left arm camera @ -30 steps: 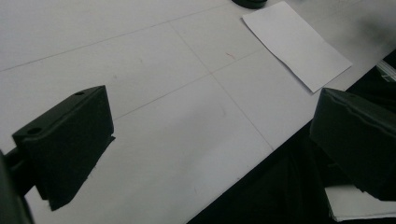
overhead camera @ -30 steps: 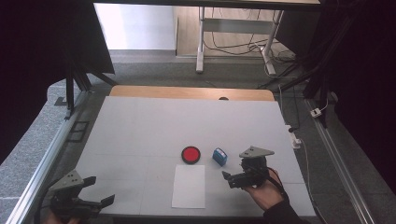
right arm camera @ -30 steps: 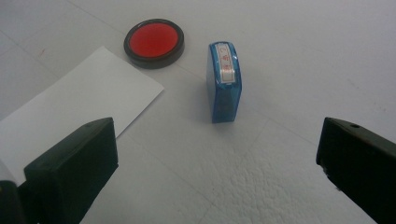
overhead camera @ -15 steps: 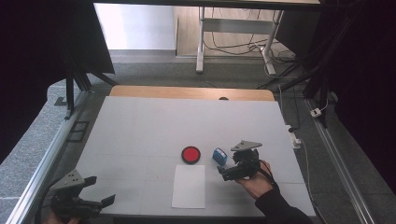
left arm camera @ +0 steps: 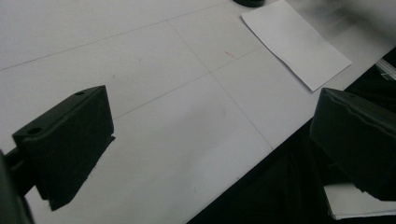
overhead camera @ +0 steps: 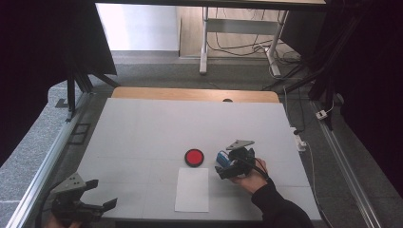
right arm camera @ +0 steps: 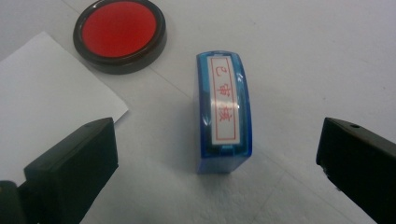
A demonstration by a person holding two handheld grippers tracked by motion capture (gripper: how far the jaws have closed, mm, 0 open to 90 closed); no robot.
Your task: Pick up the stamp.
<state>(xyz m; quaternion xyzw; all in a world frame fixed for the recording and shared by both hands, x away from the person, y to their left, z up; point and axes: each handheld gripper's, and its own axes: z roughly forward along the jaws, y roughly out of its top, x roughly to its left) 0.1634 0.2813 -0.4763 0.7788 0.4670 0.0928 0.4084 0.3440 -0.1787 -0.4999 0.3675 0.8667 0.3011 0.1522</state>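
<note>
I'm working over a white table (overhead camera: 142, 133) ruled with faint grid lines, with a wooden strip along its far edge and grey floor, desk legs and cables beyond it. The blue stamp (right arm camera: 223, 112) stands on the table straight ahead of my right gripper (right arm camera: 219, 172), between the lines of its two jaws but touching neither; its white label with red characters faces up at the camera that rides on that gripper. Those jaws are spread wide, with clear table on either side of the stamp, so nothing is gripped. In the high view the right gripper (overhead camera: 227, 165) sits right up against the stamp (overhead camera: 222, 158), my hand (overhead camera: 252, 178) behind it. Just past the stamp, ahead and to the left of the jaws, is the round red ink pad (right arm camera: 119, 32) in its dark rim, near the stamp but apart from it. The corner of the white sheet of paper (right arm camera: 46, 102) lies by the left jaw, close to the pad. My left gripper (overhead camera: 92, 199) is well apart from all this, at the near left corner of the table, its jaws also wide apart and empty; one jaw is over the table, the other beyond its edge. From it I see the paper (left arm camera: 294, 42) far ahead to the right.
</note>
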